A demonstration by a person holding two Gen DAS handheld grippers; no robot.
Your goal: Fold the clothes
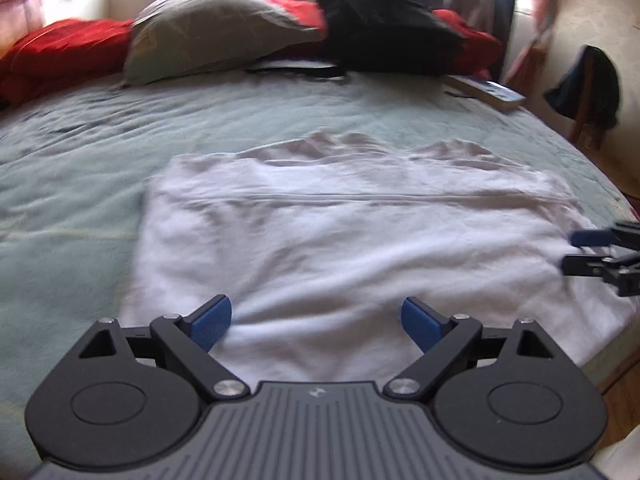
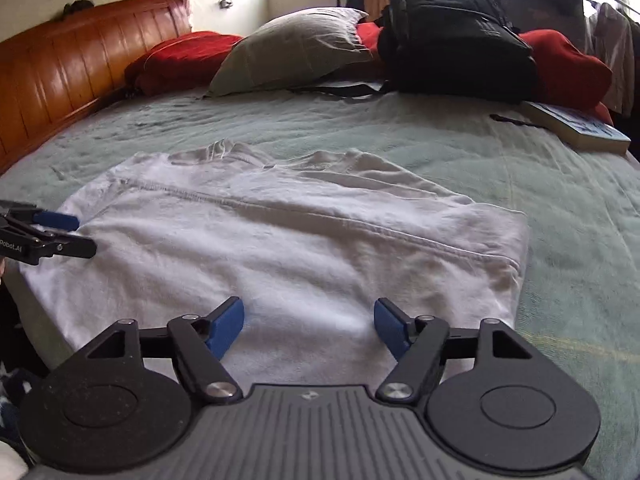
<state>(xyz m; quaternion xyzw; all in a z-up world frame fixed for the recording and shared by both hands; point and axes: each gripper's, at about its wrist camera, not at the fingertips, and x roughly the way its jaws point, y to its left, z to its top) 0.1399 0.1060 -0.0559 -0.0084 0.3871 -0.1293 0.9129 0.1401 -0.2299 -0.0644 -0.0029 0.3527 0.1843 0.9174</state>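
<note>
Pale green bedding [image 2: 520,200] covers the bed and carries the work. Nearest, the left tool [image 1: 316,322] and right tool [image 2: 309,326] both hover over the near edge of the white garment [image 2: 280,248], jaws spread wide, gripping nothing. That garment lies flat mid-bed, partly folded, a seam running across it. Beyond sit a book [image 2: 580,128], grey pillow [image 2: 296,48], black backpack [image 2: 452,36], red cushions [image 2: 180,56] and wooden headboard [image 2: 72,56].
</note>
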